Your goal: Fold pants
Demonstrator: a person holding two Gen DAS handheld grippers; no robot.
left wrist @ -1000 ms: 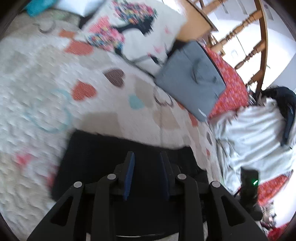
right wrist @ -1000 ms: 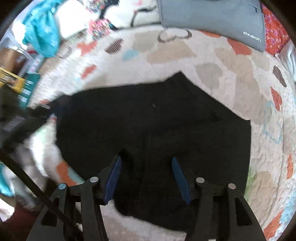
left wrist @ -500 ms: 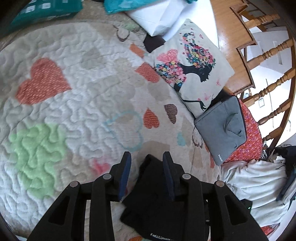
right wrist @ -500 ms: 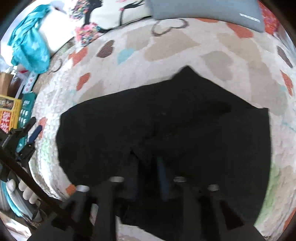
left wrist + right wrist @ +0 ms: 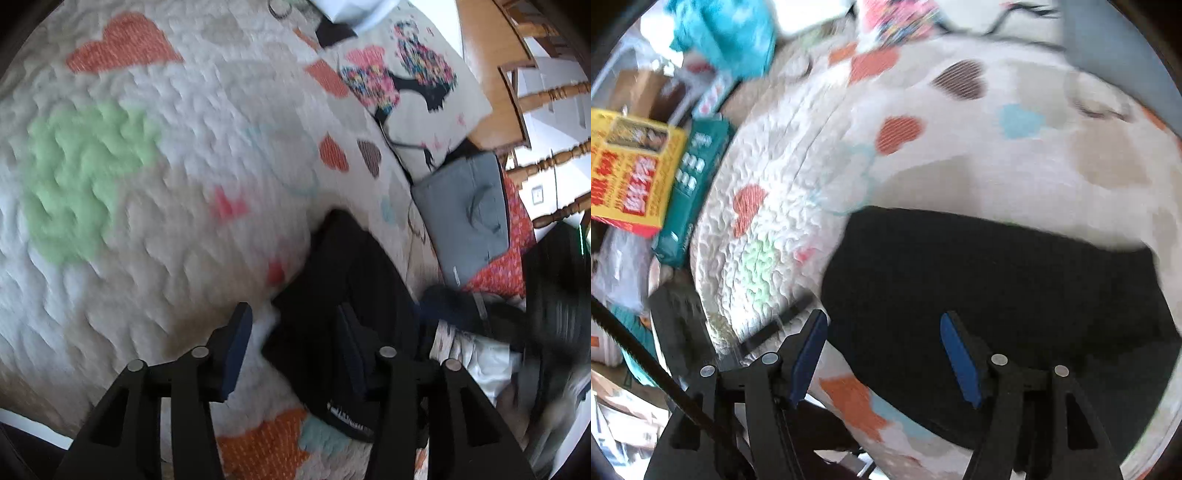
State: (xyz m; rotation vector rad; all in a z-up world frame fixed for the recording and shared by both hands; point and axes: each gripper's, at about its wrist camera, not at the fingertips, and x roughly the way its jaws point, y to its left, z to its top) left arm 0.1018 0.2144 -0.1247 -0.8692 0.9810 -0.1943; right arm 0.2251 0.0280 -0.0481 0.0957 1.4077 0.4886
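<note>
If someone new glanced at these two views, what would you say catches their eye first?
Most striking are the black pants, a dark folded slab low and right of centre on the white quilt scattered with coloured hearts. Next comes the large green heart at the left of the left wrist view. The cushion printed with a flowered figure lies at the quilt's far right edge, a grey bag just below it.
</note>
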